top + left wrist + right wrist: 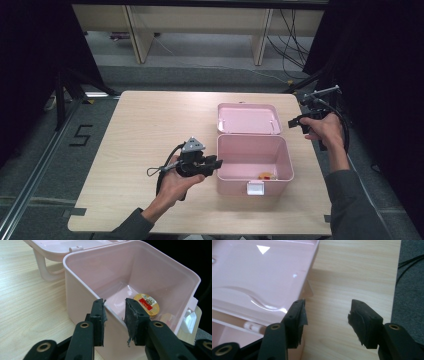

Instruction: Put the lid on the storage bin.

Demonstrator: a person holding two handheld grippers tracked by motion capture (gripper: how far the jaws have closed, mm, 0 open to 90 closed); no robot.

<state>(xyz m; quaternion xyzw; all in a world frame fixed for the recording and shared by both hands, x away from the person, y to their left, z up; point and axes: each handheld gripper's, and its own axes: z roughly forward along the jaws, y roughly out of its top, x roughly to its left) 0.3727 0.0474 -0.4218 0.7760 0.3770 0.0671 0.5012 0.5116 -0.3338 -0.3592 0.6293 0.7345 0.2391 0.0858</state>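
A pink plastic box (254, 165) stands open on the table, its lid (248, 118) folded back flat behind it. Inside the box lies a small round yellow tin with a red label (147, 304), seen from above as a yellow-red spot (266, 175). My left gripper (215, 164) hovers at the box's left wall; its jaws are open a little and straddle the rim (113, 311), empty. My right gripper (294, 121) is held above the table just right of the lid; its jaws stand wide open (325, 318) with nothing between them.
The box has a white latch (255, 188) on its front and a handle (43, 268) by the lid. The wooden table (150, 130) has bare room to the left. Dark curtains, table legs and cables lie beyond the far edge.
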